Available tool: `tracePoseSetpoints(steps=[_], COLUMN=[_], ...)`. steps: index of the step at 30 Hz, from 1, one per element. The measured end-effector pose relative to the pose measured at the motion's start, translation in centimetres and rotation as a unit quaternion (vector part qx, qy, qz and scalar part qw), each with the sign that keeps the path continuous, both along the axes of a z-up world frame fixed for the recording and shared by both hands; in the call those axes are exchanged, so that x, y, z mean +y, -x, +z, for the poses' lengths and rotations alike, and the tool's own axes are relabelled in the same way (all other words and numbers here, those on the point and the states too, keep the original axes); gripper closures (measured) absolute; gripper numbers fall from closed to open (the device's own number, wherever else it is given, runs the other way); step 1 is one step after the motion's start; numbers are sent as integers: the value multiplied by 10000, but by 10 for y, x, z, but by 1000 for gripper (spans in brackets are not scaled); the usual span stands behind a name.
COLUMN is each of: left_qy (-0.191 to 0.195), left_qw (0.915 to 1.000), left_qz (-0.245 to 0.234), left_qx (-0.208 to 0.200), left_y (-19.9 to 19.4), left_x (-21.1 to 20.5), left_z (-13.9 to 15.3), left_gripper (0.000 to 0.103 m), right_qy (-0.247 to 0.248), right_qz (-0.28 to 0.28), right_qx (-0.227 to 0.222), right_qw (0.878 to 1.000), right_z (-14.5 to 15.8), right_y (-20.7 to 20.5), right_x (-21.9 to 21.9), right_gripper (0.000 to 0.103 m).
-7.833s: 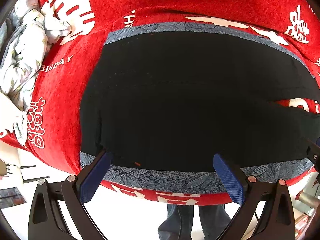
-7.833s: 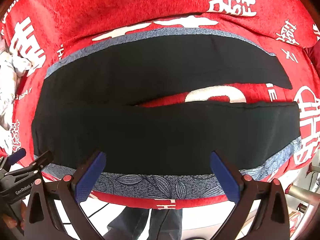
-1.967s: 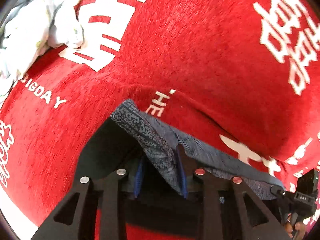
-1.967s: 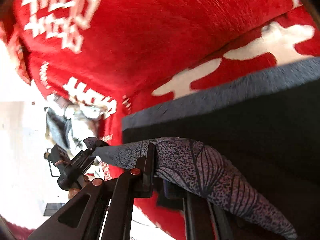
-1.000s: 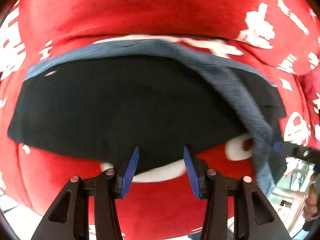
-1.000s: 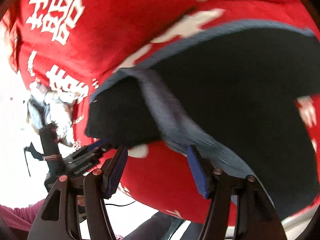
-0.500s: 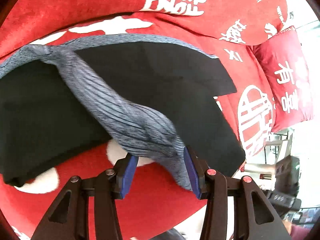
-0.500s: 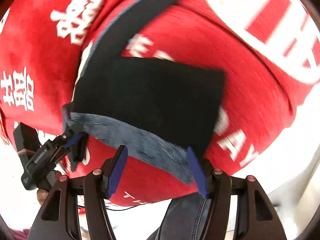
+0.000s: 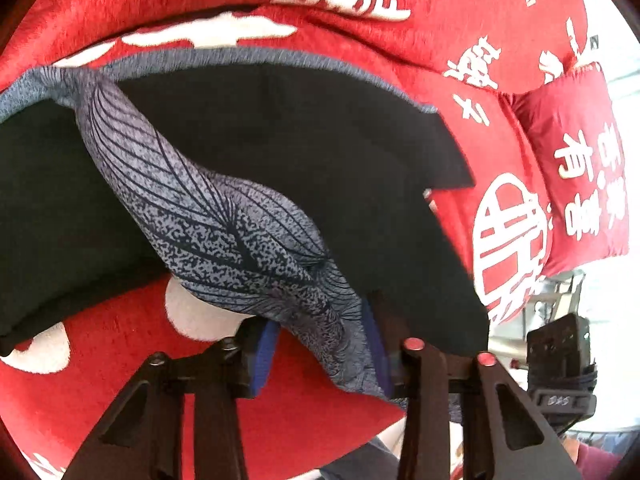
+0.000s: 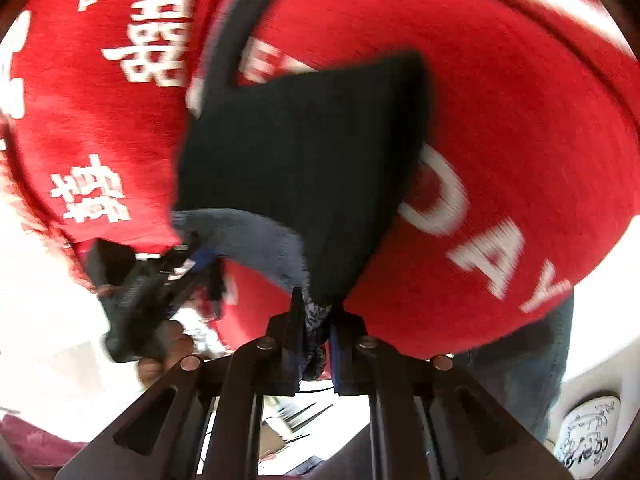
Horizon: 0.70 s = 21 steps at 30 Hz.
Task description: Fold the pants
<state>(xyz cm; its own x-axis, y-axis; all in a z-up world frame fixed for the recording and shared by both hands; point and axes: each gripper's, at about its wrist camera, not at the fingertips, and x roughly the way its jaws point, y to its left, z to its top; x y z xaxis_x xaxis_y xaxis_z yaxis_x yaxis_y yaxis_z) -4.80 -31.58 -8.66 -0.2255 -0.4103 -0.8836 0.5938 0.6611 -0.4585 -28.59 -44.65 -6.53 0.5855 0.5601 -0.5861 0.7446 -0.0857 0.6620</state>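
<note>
Both grippers have just closed on the pants [image 9: 224,216], left [image 9: 320,348] and right [image 10: 316,336] fingers pinching its patterned edge; a thin bite could slip as the fold lifts off the bed [image 9: 500,92].

Bright daylight — fisheye warp, right view motion-blurred

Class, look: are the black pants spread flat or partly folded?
Partly folded: the patterned waistband is pulled across the black pants.

You're in home, likely bedroom: red bedspread [image 9: 400,8] with white festive characters beyond your left gripper, matching red pillow [image 9: 576,152] to its right, pants spread across it.
</note>
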Motion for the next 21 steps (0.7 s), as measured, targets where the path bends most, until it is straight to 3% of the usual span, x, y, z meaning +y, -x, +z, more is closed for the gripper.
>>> tracePoseSetpoints(steps=[7, 9, 13, 16, 17, 18, 19, 20, 21], left_qy=[140, 52, -56, -64, -76, -133, -197, -279, -408], left_qw=[9985, 9968, 9939, 9920, 9916, 9906, 9900, 9892, 9868], left_qz=[269, 353, 517, 565, 578, 599, 594, 598, 649], left_qx=[-465, -716, -972, -1130, -1153, -1225, -1261, -1311, -1429], left_y=[-41, -59, -92, -102, -103, -105, -105, -104, -104], left_x=[-49, -66, -89, -86, -84, -79, -77, -73, -66], left_z=[40, 45, 55, 66, 70, 72, 70, 68, 64], left_gripper=[62, 55, 54, 54, 54, 54, 49, 34, 29], right_qy=[178, 241, 399, 520, 547, 599, 724, 915, 1053], right_qz=[81, 46, 114, 359, 448, 542, 658, 777, 827], right_qx=[-802, -920, -872, -584, -489, -413, -310, -236, -224], right_qw=[9966, 9955, 9953, 9963, 9963, 9959, 9947, 9925, 9907], right_z=[28, 26, 0, -21, -27, -31, -32, -29, -27], right_y=[-72, -95, -147, -176, -186, -193, -199, -203, -202], right_x=[-103, -134, -196, -222, -228, -231, -235, -237, -237], right_gripper=[92, 92, 92, 84, 78, 62, 52, 39, 38])
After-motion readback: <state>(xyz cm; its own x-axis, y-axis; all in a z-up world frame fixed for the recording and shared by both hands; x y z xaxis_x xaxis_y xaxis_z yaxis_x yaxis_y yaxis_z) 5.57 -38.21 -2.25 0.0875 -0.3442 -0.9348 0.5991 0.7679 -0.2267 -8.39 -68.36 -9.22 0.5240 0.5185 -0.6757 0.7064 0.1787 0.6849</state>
